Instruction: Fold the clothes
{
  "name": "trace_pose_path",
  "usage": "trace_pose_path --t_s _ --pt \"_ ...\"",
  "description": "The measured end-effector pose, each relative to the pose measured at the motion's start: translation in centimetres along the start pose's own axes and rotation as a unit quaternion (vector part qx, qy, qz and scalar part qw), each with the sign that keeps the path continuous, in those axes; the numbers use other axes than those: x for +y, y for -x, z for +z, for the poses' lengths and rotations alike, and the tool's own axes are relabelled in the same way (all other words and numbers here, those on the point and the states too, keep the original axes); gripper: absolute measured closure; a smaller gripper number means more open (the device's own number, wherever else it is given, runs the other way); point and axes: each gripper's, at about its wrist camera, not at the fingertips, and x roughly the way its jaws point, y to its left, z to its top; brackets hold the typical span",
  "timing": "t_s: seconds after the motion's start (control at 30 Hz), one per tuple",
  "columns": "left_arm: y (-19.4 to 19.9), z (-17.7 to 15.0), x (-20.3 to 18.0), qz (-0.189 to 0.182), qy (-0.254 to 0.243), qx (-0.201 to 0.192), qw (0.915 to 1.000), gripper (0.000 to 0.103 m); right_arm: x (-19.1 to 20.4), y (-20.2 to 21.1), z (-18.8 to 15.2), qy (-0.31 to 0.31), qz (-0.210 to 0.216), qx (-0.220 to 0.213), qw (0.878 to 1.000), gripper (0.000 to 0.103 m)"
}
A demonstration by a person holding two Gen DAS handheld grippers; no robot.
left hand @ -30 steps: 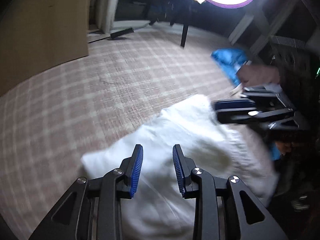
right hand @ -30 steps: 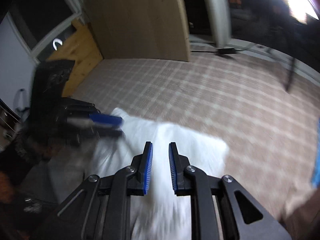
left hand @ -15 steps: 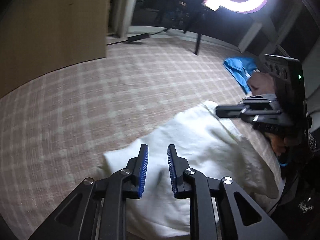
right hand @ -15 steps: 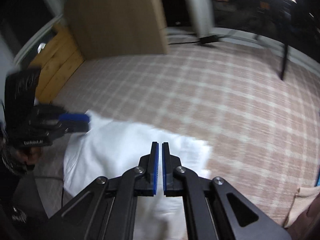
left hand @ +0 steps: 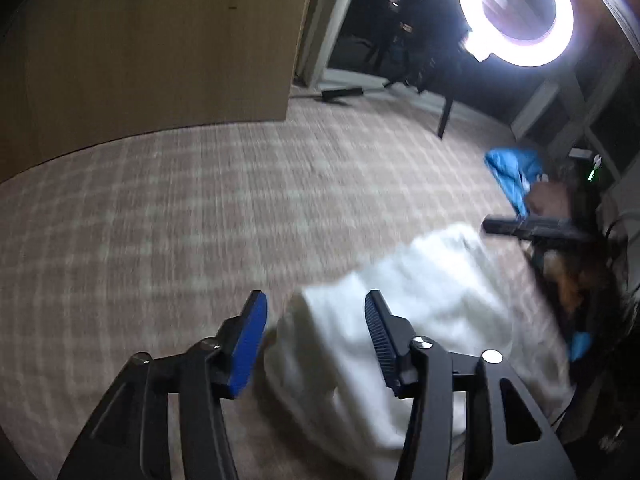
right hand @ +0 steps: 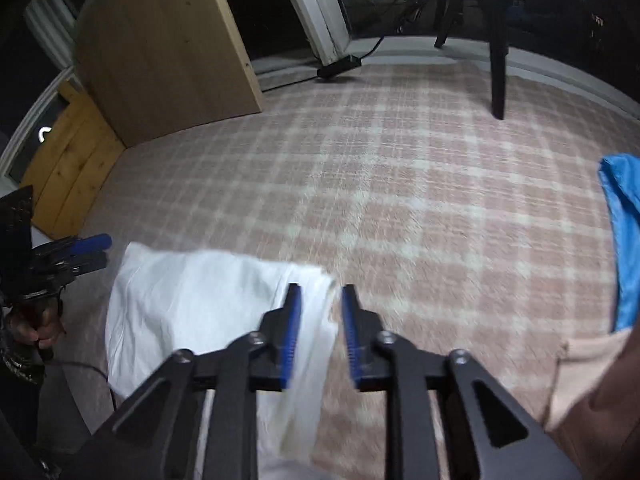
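Note:
A white garment (left hand: 420, 292) lies folded on the plaid carpet, blurred by motion. My left gripper (left hand: 315, 300) hovers open and wide over its near left corner, with nothing held between the blue pads. In the right wrist view the same white garment (right hand: 192, 296) spreads to the left, and its right edge lies under my right gripper (right hand: 321, 292), which stands open with a moderate gap. Each gripper shows in the other's view: the right gripper (left hand: 520, 227) past the garment's far corner, the left gripper (right hand: 76, 252) at its left corner in a person's hand.
A blue cloth (right hand: 624, 240) and a beige garment (right hand: 584, 372) lie on the right. A wooden board (right hand: 160, 48) leans at the back left. A black stand leg (right hand: 498, 60), a power strip (right hand: 340, 68) and a ring light (left hand: 516, 12) stand beyond.
Both grippers have opened: the left from a narrow gap to wide, the right from nearly shut to a moderate gap. Both have shifted over the white garment, which now lies flatter.

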Motion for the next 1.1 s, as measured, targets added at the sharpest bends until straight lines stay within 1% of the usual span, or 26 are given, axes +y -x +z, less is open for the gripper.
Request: trace_pose_path --t_s 0.03,0.1,0.13,0.17,0.2,0.23,0.27,0.3,0.33,0.37,0.4,0.43,0.47,0.53,0.6,0.63,0.67,0.7,0.73,0.77,0.8,0.83,0.9,0.93,1.03,1.1 --pt "-0.5 0.3 -0.4 -0.004 -0.005 -0.004 1.0 0.054 0.1 -0.8 0.3 -0.004 0.005 0.008 1.0 0.081" --pt "-1.5 1.0 -1.1 -0.011 -0.015 -0.012 0.9997 0.054 1.0 -2.1 0.4 0.014 0.011 0.012 1.0 0.081" --pt "-2.6 0.7 -1.6 0.02 -0.047 -0.006 0.9987 0.053 1.9 -2.3 -0.1 0.05 -0.015 0.012 0.999 0.081" --pt "-3.7 0.4 -2.1 0.05 -0.077 0.0 0.9958 0.053 2.7 -2.9 -0.3 0.094 -0.061 0.017 0.994 0.081" --pt "-4.3 0.1 -1.5 0.058 -0.069 0.014 0.9958 0.054 2.9 -3.2 -0.5 0.121 -0.091 0.02 0.988 0.078" --pt "-4.9 -0.2 -0.8 0.066 -0.062 0.028 0.9955 0.054 2.9 -2.9 -0.5 0.128 -0.098 0.019 0.987 0.078" --pt "-5.5 -0.5 -0.2 0.073 -0.053 0.042 0.995 0.054 2.8 -2.4 -0.4 0.122 -0.108 0.017 0.987 0.078" --pt "-4.4 -0.6 0.7 0.068 -0.023 0.026 0.9971 0.055 2.9 -1.6 -0.3 0.117 -0.125 0.009 0.985 0.078" --pt "-3.4 -0.5 0.8 0.078 -0.013 0.014 0.9968 0.057 3.2 -0.6 -0.3 0.116 -0.133 -0.003 0.984 0.077" --pt "-2.0 -0.6 0.4 0.073 -0.012 0.001 0.9973 0.058 3.7 0.6 -0.5 0.114 -0.122 -0.016 0.986 0.078" --pt "-0.6 -0.8 -0.1 0.067 -0.011 -0.012 0.9976 0.058 4.4 1.6 -0.9 0.112 -0.091 -0.023 0.989 0.078" --pt "0.4 -1.1 -1.0 0.044 -0.02 -0.019 0.9987 0.058 5.4 2.6 -1.4 0.114 -0.046 -0.025 0.992 0.078" --pt "1.4 -1.4 -1.9 0.02 -0.029 -0.026 0.999 0.058 6.6 3.1 -2.1 0.124 -0.009 -0.023 0.992 0.078" --pt "2.1 -2.7 -5.4 -0.018 -0.08 -0.018 0.9964 0.057 9.2 3.2 -3.5 0.154 0.023 -0.014 0.988 0.077" --pt "1.4 -4.0 -7.9 -0.051 -0.112 -0.002 0.9924 0.056 11.2 2.3 -4.8 0.174 0.044 0.004 0.984 0.077" --pt "0.3 -4.8 -8.2 -0.038 -0.128 0.013 0.9909 0.054 11.8 1.7 -5.4 0.181 0.051 0.014 0.982 0.077" --pt "-0.9 -5.6 -8.6 -0.025 -0.144 0.027 0.9889 0.054 12.0 0.8 -6.1 0.19 0.052 0.027 0.98 0.077" --pt "-2.0 -6.4 -8.9 -0.011 -0.16 0.042 0.9862 0.055 11.8 0.2 -7.0 0.204 0.043 0.045 0.977 0.078" --pt "-3.5 -7.6 -8.0 0.009 -0.16 0.068 0.9847 0.056 11.1 -0.1 -8.1 0.215 0.027 0.062 0.974 0.078" --pt "-3.9 -8.7 -6.8 0.006 -0.145 0.079 0.9863 0.058 10.1 -0.4 -8.9 0.222 0.014 0.073 0.972 0.078" --pt "-2.9 -9.3 -5.8 -0.004 -0.126 0.072 0.9894 0.059 9.1 -0.2 -9.6 0.222 0.009 0.08 0.972 0.078" --pt "-2.0 -9.9 -4.9 -0.014 -0.108 0.064 0.992 0.059 8.2 1.0 -10.0 0.209 0.014 0.078 0.975 0.078" --pt "-0.3 -10.0 -4.5 0.003 -0.098 0.066 0.993 0.061 7.1 3.3 -10.4 0.186 0.008 0.068 0.98 0.077" --pt "0.6 -10.1 -4.3 0.011 -0.094 0.066 0.9933 0.061 7.4 3.8 -10.5 0.184 0.015 0.059 0.981 0.076" --pt "2.5 -9.7 -6.3 -0.015 -0.113 0.042 0.9927 0.059 8.5 5.4 -10.6 0.179 0.034 0.033 0.983 0.076" --pt "2.4 -8.1 -8.2 -0.039 -0.132 0.026 0.9902 0.059 9.2 6.4 -10.7 0.176 0.047 0.015 0.983 0.076"
